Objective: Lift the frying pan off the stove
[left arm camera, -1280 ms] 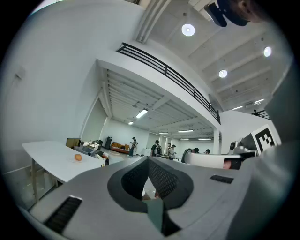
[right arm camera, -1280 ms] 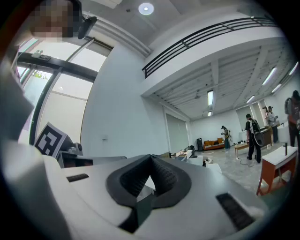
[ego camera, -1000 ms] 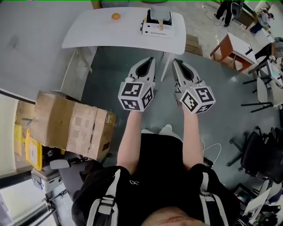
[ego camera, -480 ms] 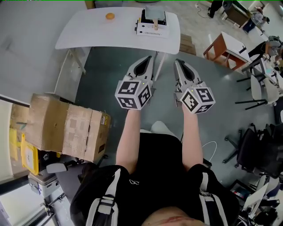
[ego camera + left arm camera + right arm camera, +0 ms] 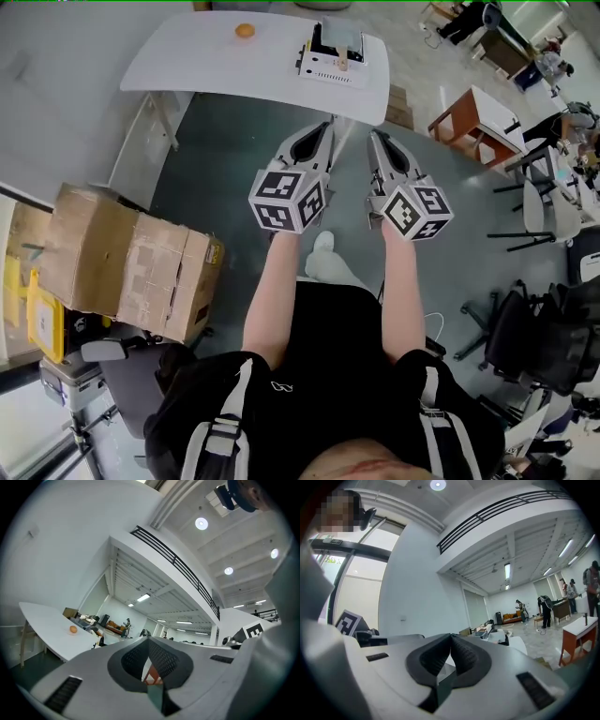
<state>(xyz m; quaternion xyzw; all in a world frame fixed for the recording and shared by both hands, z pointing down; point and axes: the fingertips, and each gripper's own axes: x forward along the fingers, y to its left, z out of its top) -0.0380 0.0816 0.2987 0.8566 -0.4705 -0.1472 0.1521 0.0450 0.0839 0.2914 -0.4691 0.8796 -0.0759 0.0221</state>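
1. Compared with a second ago, the floor scene has swung round in the head view. The white table [image 5: 187, 66] now sits tilted, the cardboard box [image 5: 127, 267] has drifted toward 9 o'clock, and a white shoe [image 5: 323, 251] now shows at 6 o'clock of the left gripper's cube. Both grippers are about where they were.
2. The left gripper [image 5: 324, 127] and right gripper [image 5: 376, 136] are held side by side, near each other but apart, tips aimed at 12 o'clock toward the table.
3. Tongs: both are pinched fully together with nothing in them. Each gripper view looks straight down its own jaws, and the pads meet at the tip.
4. The frying pan [image 5: 339, 37] is on the stove [image 5: 328, 73] on that table, at 12 o'clock from the grippers and well apart from them. It's too small to make out beyond a dark top and a short wooden handle. An orange [image 5: 245, 31] lies at 11 o'clock.
5. Only the head view gives you the pan, the box and the person's forearms, plus a brown desk [image 5: 473, 122] at 2 o'clock.
6. The left gripper view catches the orange [image 5: 73, 629] side-on at 9 o'clock, and adds a balcony railing [image 5: 178, 559] and ceiling lights overhead.
7. The right gripper view adds a tall window [image 5: 356, 583] at 9 o'clock and people [image 5: 543, 609] standing far off at 3 o'clock.
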